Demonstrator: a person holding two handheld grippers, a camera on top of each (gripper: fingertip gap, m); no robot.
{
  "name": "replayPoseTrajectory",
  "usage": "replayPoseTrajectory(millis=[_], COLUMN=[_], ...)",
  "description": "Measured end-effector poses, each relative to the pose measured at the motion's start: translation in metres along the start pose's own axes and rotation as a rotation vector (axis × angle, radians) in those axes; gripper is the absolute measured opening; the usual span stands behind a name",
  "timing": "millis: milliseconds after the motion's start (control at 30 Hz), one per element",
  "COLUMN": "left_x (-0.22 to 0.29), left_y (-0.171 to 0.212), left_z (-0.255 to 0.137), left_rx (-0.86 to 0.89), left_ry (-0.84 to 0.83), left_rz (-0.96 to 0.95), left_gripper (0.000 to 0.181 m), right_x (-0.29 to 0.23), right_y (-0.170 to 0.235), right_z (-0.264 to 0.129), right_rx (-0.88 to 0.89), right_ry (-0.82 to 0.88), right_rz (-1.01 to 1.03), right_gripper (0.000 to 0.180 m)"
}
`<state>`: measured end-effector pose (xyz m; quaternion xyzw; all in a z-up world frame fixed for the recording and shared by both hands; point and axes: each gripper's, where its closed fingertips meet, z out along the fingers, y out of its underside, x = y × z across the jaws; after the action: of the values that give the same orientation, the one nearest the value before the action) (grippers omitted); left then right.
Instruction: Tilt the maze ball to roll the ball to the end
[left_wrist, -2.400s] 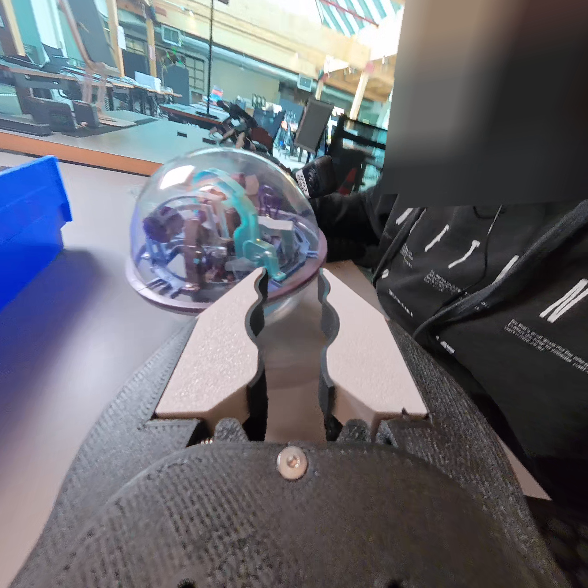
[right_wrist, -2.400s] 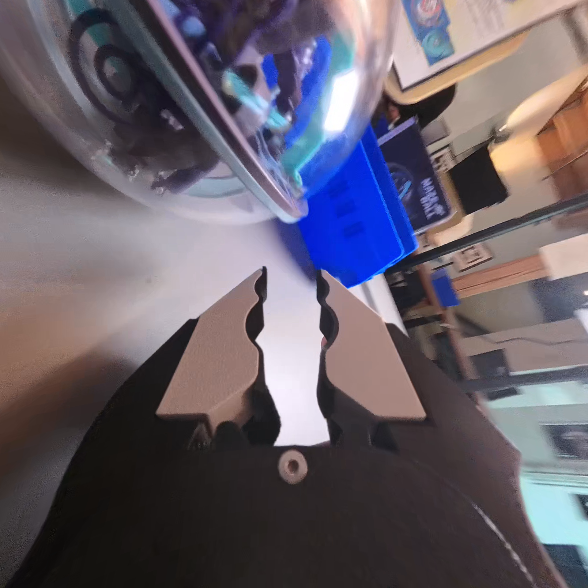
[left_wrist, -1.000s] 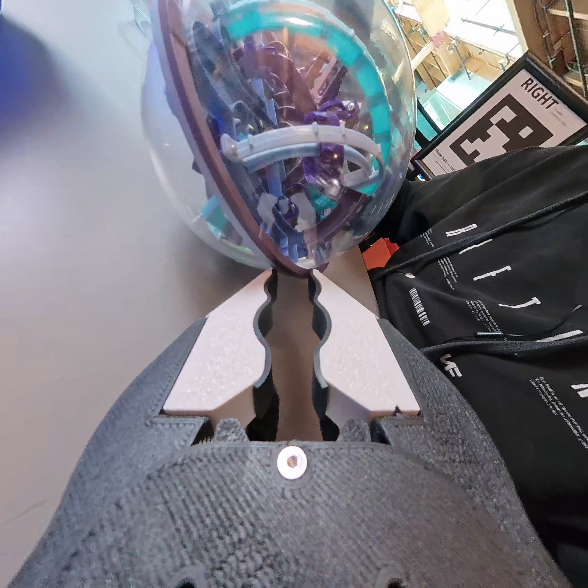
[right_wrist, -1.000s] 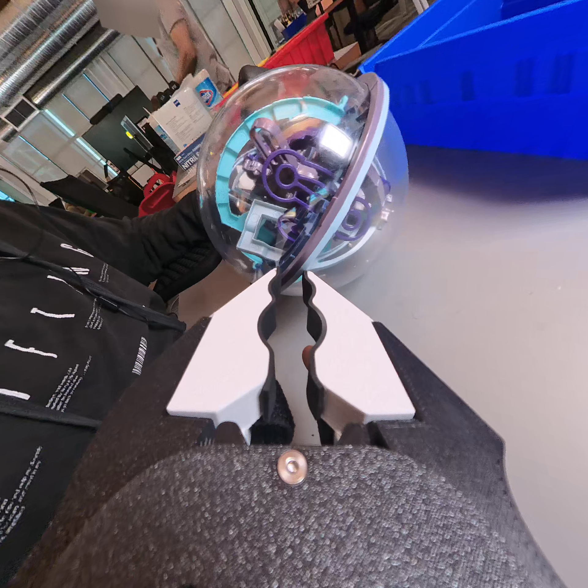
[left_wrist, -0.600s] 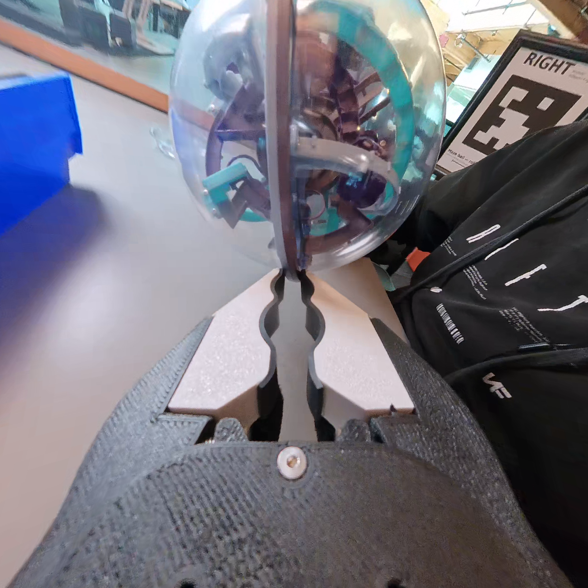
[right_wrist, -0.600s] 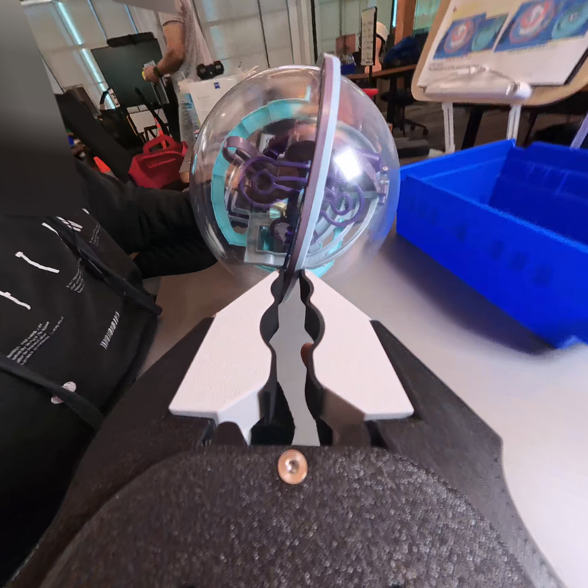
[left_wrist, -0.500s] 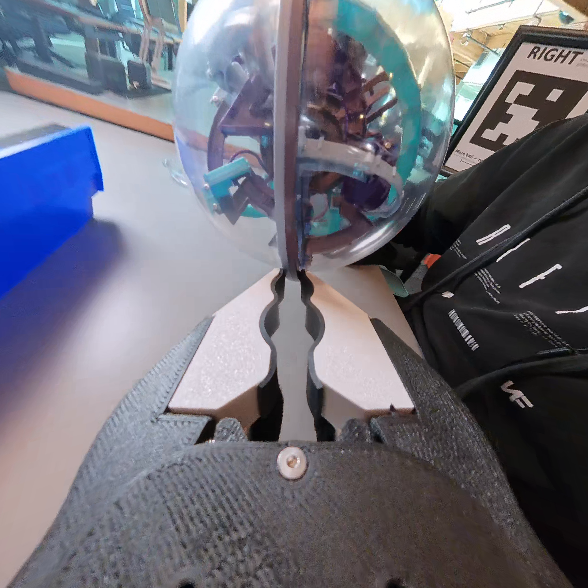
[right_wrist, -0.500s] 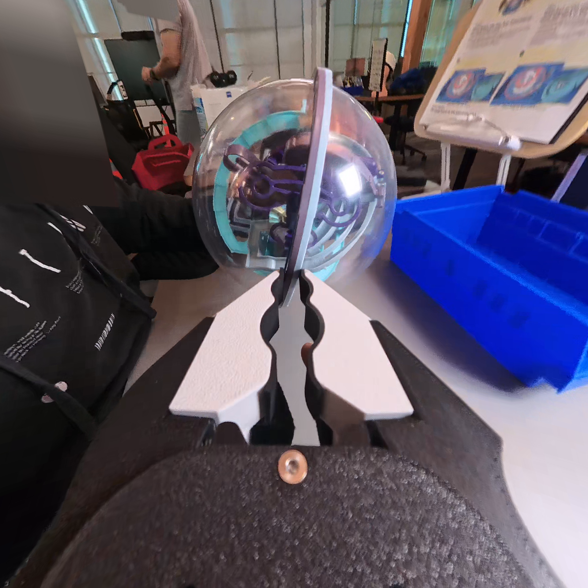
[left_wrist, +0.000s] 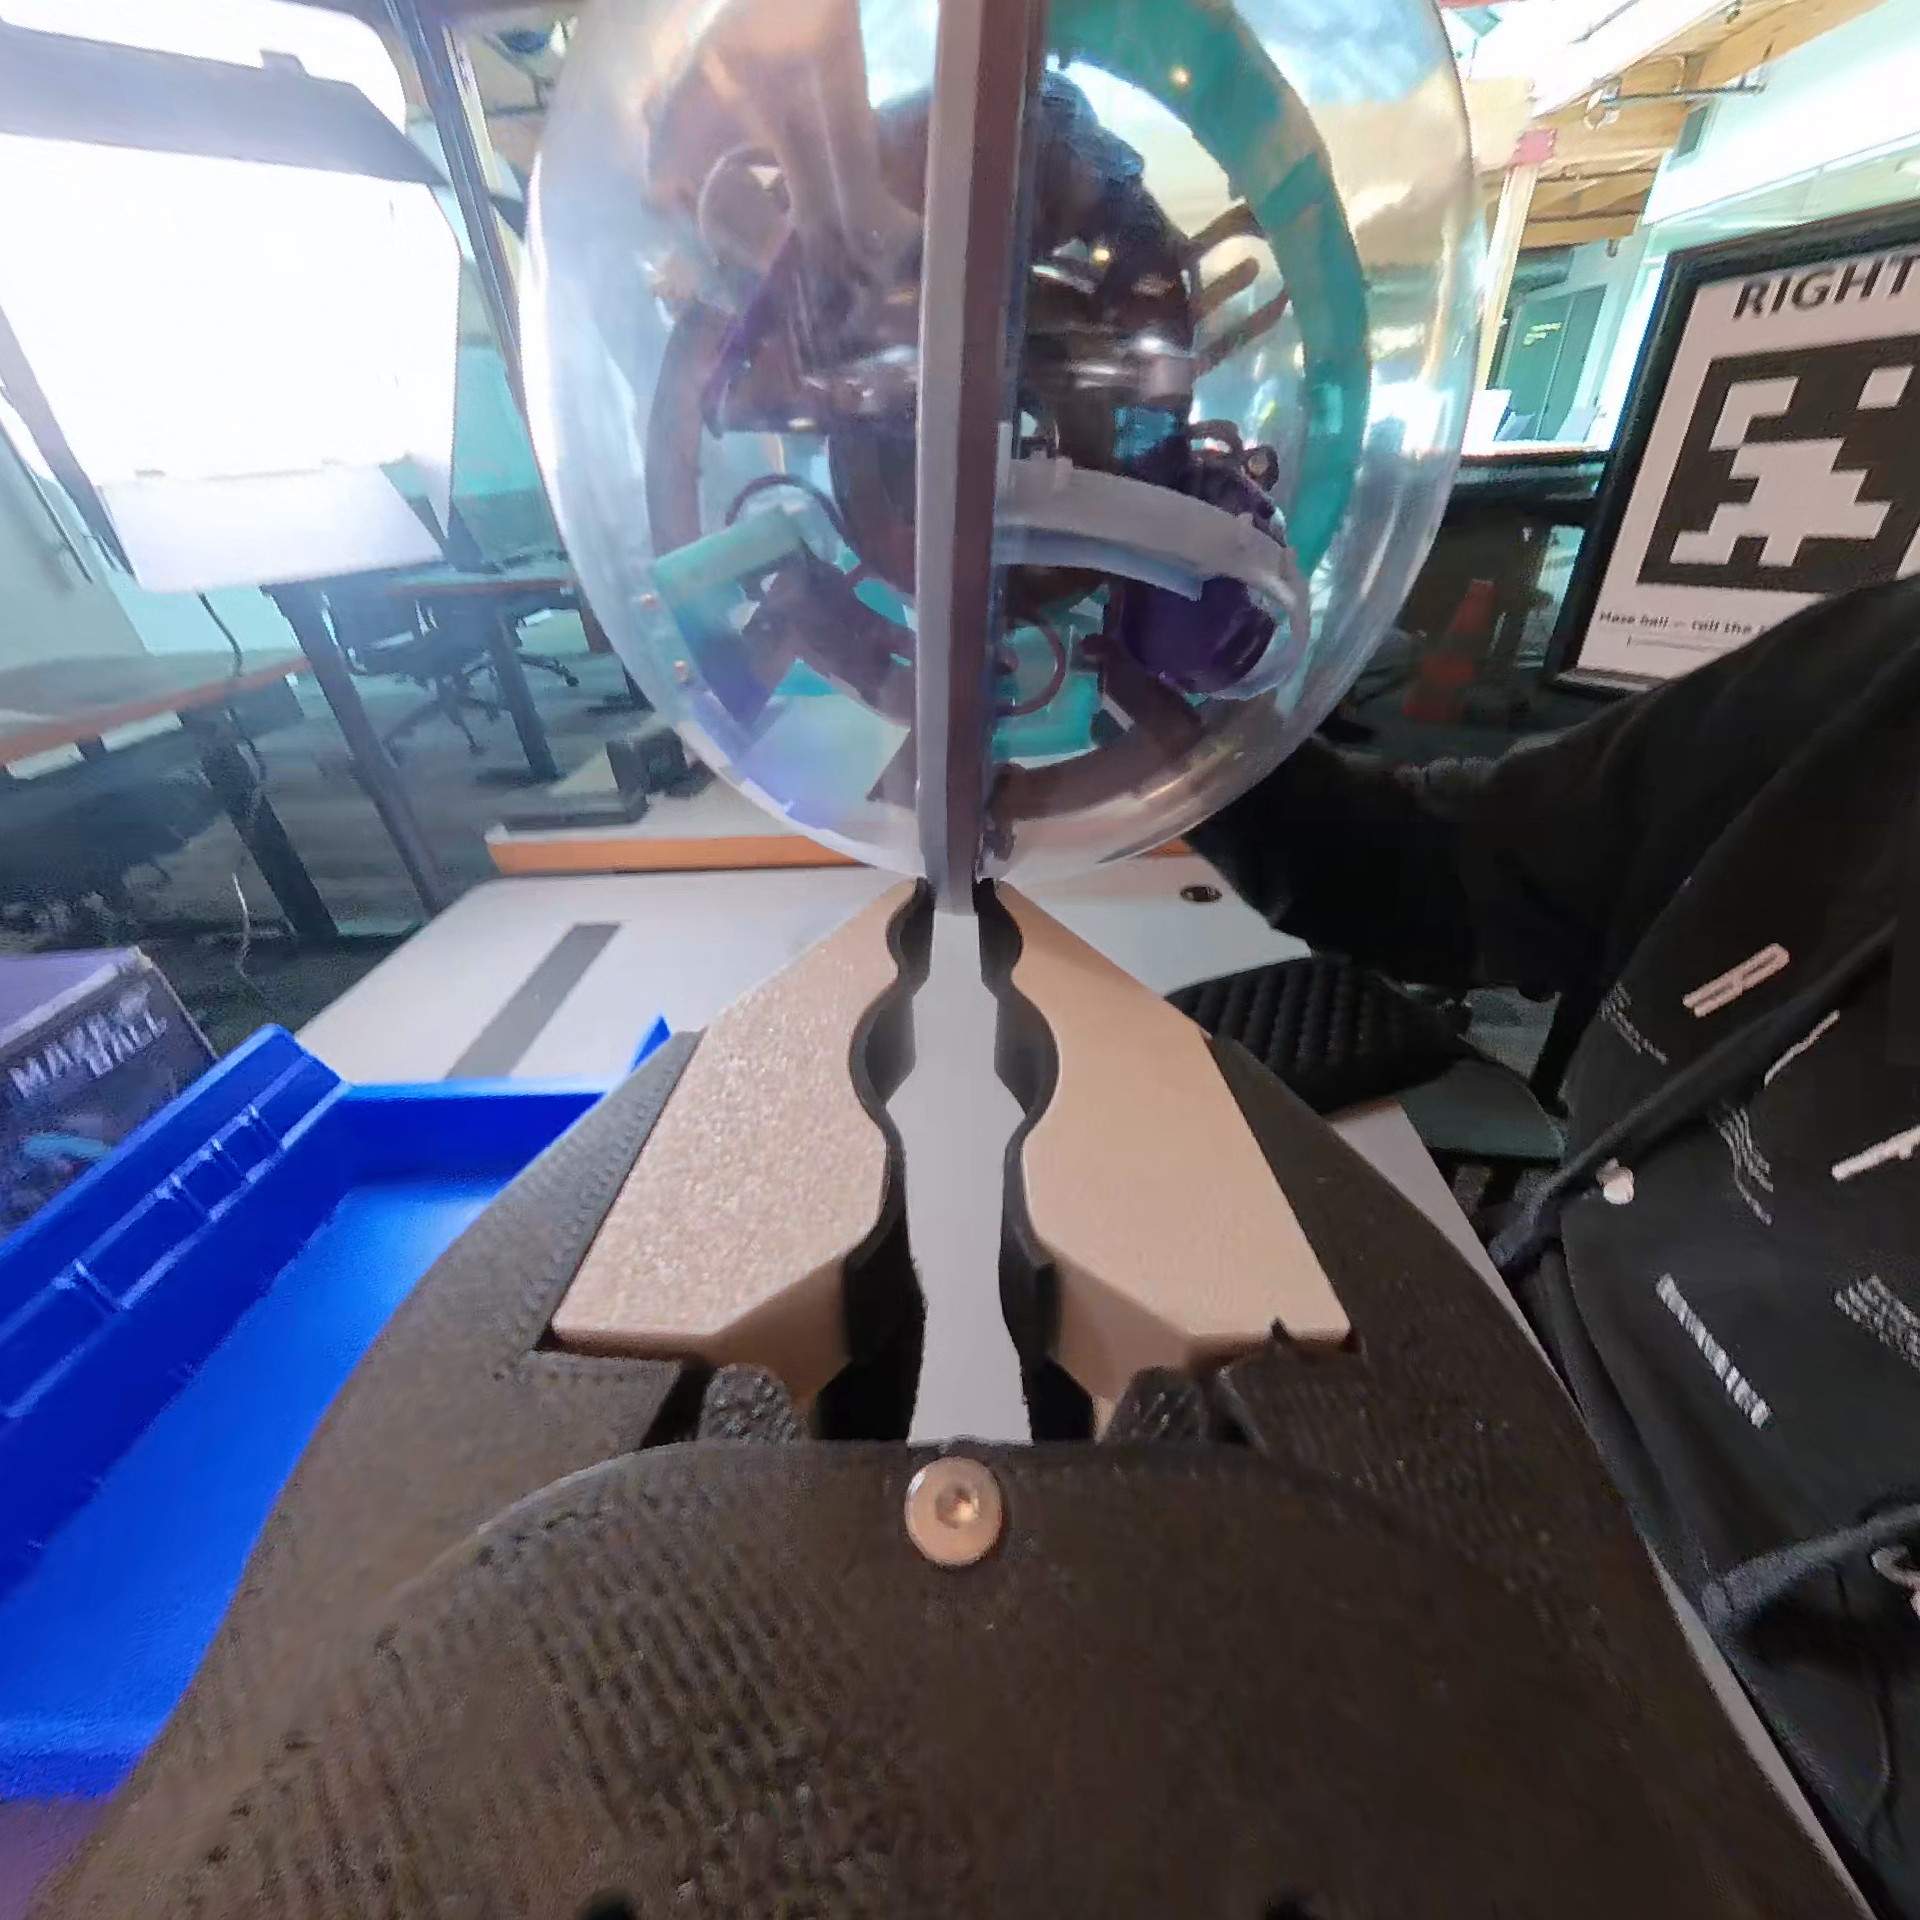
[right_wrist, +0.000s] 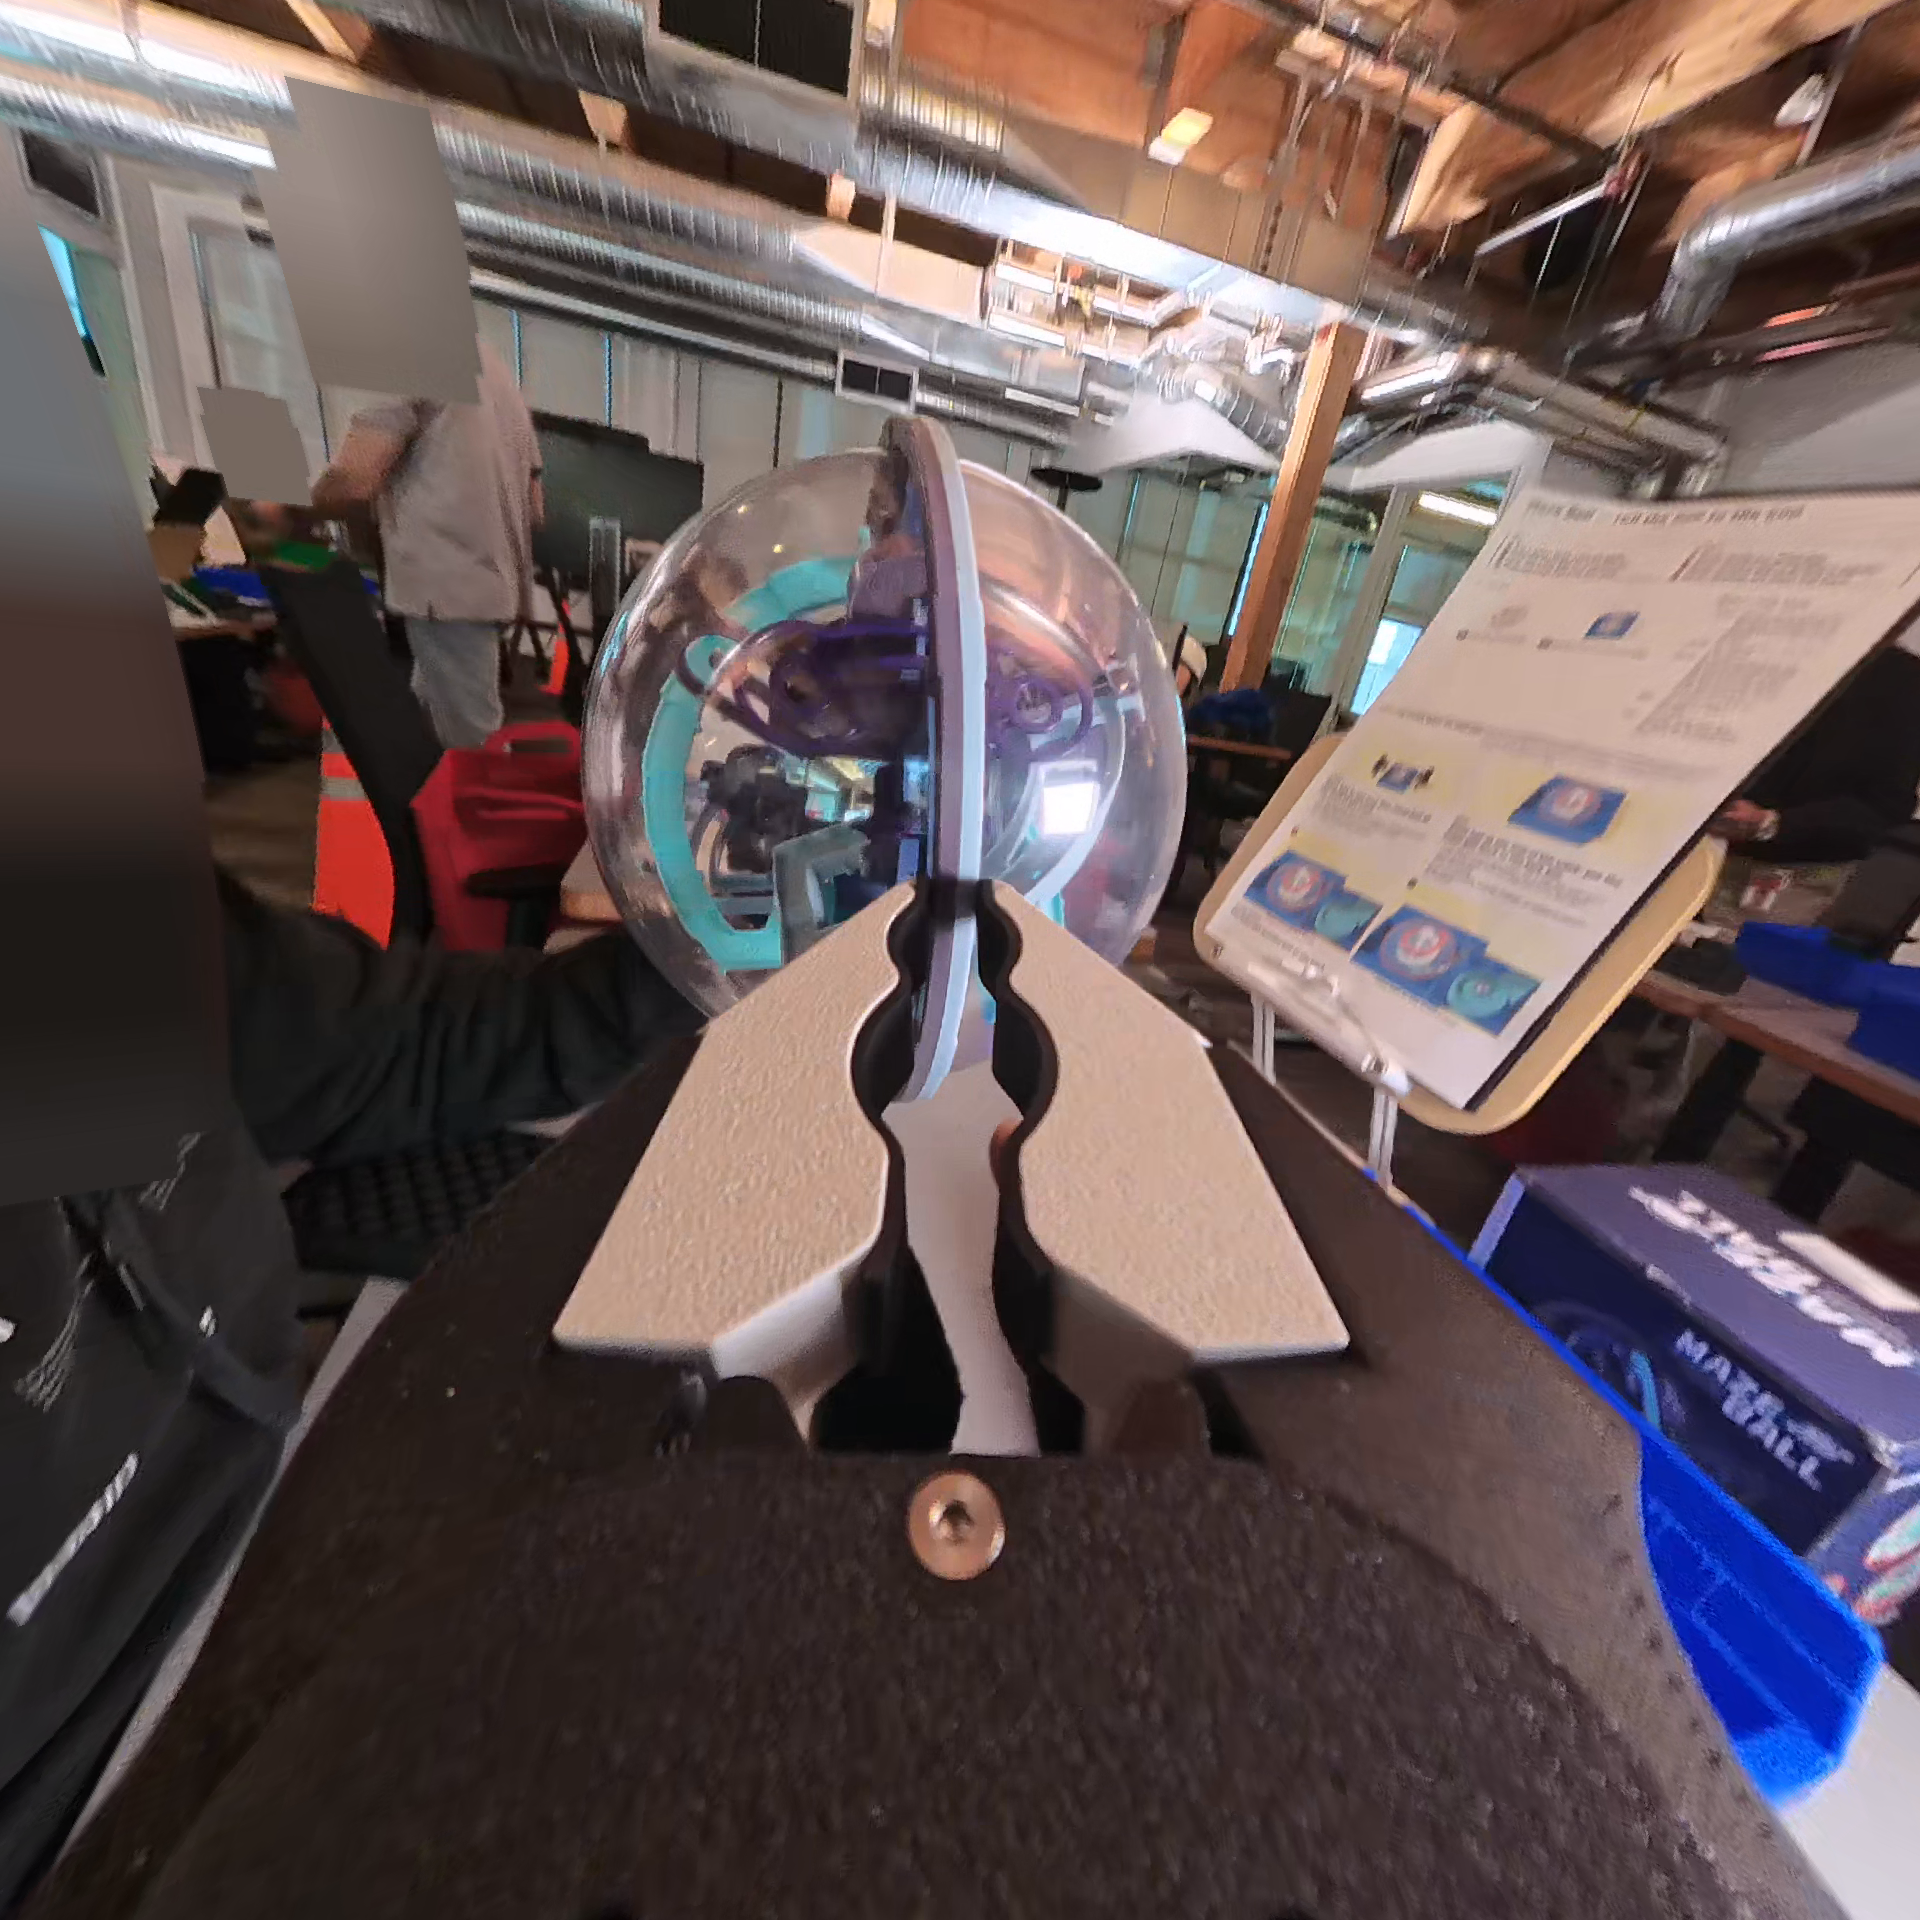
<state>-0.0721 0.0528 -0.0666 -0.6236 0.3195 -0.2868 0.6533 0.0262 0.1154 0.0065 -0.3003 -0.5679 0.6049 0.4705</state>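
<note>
Lettered sign (left_wrist: 1766, 457), box (right_wrist: 1756, 1351), board (right_wrist: 1558, 790)

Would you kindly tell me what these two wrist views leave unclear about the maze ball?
- Small rolling ball: in neither view can it be picked out among the tracks inside the maze ball.
- Sphere's top: cut off by the left wrist view's upper edge.
- Rim below the grip: partly hidden by the right tool.

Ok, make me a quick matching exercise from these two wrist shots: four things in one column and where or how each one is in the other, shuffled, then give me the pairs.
Things:
1. maze ball
2. blue bin
3. instruction board
4. left gripper

States or places:
A. propped on a stand, tilted back
B. low on the left in the left wrist view
C. held up by its flat rim, seam upright
D. shut on the rim

Pairs: 1-C, 2-B, 3-A, 4-D
</note>
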Motion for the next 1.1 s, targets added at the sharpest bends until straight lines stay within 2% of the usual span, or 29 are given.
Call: replayPoseTrajectory(millis=[167, 367, 800, 1100], left_x=[-0.001, 0.006, 0.023, 0.03], left_y=[-0.04, -0.055, -0.085, -0.1], left_z=[0.013, 0.027, -0.001, -0.015], left_rx=[0.041, 0.078, 0.185, 0.237], left_ry=[0.003, 0.019, -0.003, -0.018], left_rz=[0.027, 0.075, 0.131, 0.155], left_gripper=[0.007, 0.007, 0.007, 0.007], right_x=[0.016, 0.008, -0.014, -0.015], right_y=[-0.05, -0.082, -0.094, -0.084], right_z=[0.006, 0.01, 0.019, 0.017], right_rx=[0.056, 0.054, 0.203, 0.275], right_ry=[0.031, 0.046, 0.058, 0.055], right_rz=[-0.014, -0.095, -0.104, -0.054], right_gripper=[0.006, 0.006, 0.006, 0.006])
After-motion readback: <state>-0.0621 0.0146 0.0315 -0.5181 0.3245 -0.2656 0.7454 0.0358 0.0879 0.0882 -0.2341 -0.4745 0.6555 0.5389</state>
